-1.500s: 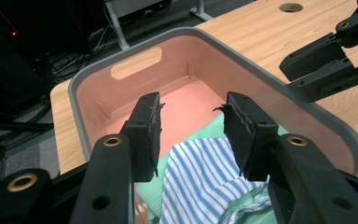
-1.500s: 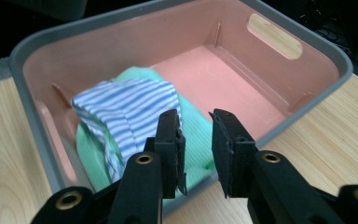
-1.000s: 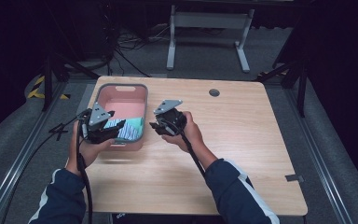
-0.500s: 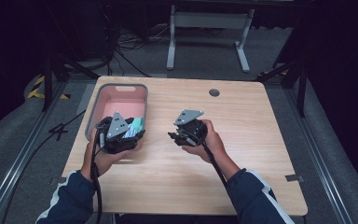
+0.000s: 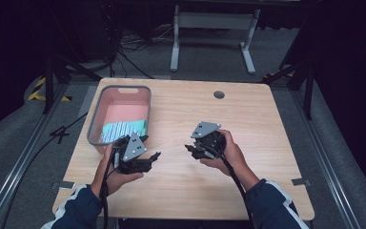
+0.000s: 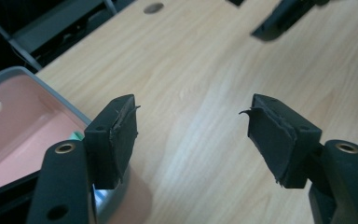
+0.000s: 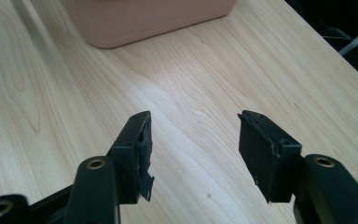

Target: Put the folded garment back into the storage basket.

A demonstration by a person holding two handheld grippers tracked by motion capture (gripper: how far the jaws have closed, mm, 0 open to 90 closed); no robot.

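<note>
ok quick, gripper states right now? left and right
Left gripper: open, holding nothing, over the table beside the pink bin.
Right gripper: open, holding nothing, over bare table.

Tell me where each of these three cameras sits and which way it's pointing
High view: above the person's side, facing forward and down on the table; both forearms, left tongs and right tongs show.
Left gripper view: rides the left tongs, jaws open, facing across the wood past the bin.
Right gripper view: rides the right tongs, jaws open, facing the bin's wall.
Shared: all three see the pink bin.
</note>
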